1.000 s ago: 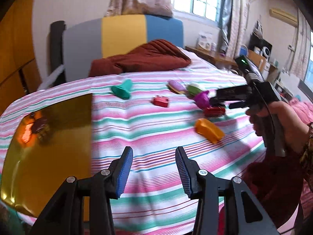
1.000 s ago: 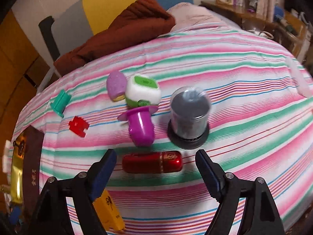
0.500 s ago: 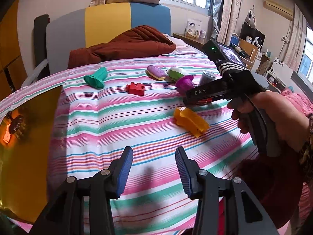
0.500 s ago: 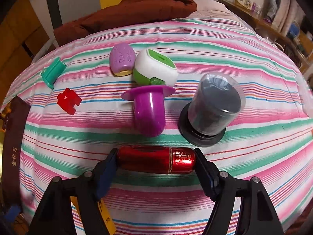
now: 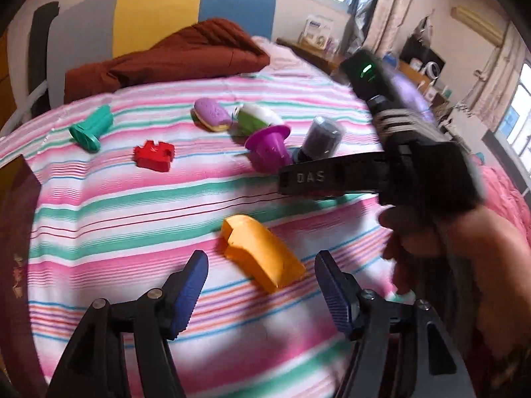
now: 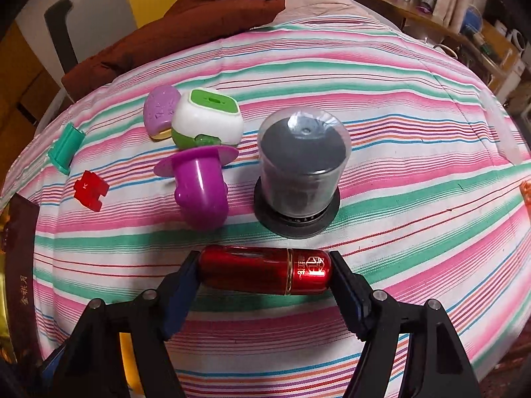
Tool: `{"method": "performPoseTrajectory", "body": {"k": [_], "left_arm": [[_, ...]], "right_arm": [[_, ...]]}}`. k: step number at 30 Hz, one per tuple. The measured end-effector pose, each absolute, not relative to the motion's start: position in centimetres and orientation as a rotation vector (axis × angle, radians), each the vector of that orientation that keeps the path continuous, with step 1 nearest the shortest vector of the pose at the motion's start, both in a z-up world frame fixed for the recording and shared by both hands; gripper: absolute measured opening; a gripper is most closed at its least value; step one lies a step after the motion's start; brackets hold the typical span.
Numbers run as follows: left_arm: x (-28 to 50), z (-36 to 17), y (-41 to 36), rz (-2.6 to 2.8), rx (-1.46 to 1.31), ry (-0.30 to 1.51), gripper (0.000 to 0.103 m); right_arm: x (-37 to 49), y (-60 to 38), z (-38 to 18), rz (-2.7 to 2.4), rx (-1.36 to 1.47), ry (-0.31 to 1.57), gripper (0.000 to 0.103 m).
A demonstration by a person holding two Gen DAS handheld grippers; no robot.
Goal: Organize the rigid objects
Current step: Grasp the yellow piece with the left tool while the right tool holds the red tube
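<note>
An orange plastic piece (image 5: 262, 252) lies on the striped bedsheet (image 5: 116, 219). My left gripper (image 5: 260, 262) has its jaws opening wide, one finger on each side of the piece's near end, neither pad touching it. My right gripper (image 6: 265, 265) is shut on a shiny red capsule-shaped tube (image 6: 262, 270), gripped end to end and resting on the sheet. In the left wrist view a hand (image 5: 464, 248) holds the right gripper's black housing (image 5: 415, 165), which hides the tube.
Behind the tube stand a dark cylinder under a clear cover (image 6: 302, 169), a magenta cup (image 6: 199, 185), a white-and-green container (image 6: 207, 119) and a purple oval (image 6: 161, 111). Further left lie a red block (image 6: 90, 190) and a teal piece (image 6: 64, 149). A brown-and-gold box (image 6: 20, 265) borders the left edge.
The left gripper has moved right and down, over the orange piece, and its jaws have spread wider. The right gripper has sunk and closed on the red tube's ends.
</note>
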State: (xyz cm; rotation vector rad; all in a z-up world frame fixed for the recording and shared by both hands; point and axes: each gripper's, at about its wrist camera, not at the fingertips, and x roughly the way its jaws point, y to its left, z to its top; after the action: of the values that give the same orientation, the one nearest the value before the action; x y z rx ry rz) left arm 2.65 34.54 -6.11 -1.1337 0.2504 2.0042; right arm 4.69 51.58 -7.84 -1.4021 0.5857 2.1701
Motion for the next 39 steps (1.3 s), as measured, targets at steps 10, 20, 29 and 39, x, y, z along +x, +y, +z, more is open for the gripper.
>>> {"method": "performPoseTrajectory", "body": {"k": [10, 20, 29, 39], "left_arm": [[1.0, -7.8, 32.3, 2.069, -1.139, 0.265, 0.059], [0.4, -7.1, 34.0, 2.066, -0.975, 0.404, 0.06], [1.7, -8.9, 32.6, 2.079, -0.862, 0.478, 0.028], [1.6, -9.0, 28.9, 2.043, -0.914, 0.291, 0.027]], "right_arm": [[4.8, 51.4, -7.8, 2.168, -1.406, 0.581, 0.075], [4.4, 51.1, -7.8, 2.169, -1.405, 0.585, 0.075], [4.3, 51.1, -7.9, 2.171, -1.404, 0.587, 0.075], [3.5, 49.4, -7.5, 2.322, -1.413, 0.653, 0.075]]}}
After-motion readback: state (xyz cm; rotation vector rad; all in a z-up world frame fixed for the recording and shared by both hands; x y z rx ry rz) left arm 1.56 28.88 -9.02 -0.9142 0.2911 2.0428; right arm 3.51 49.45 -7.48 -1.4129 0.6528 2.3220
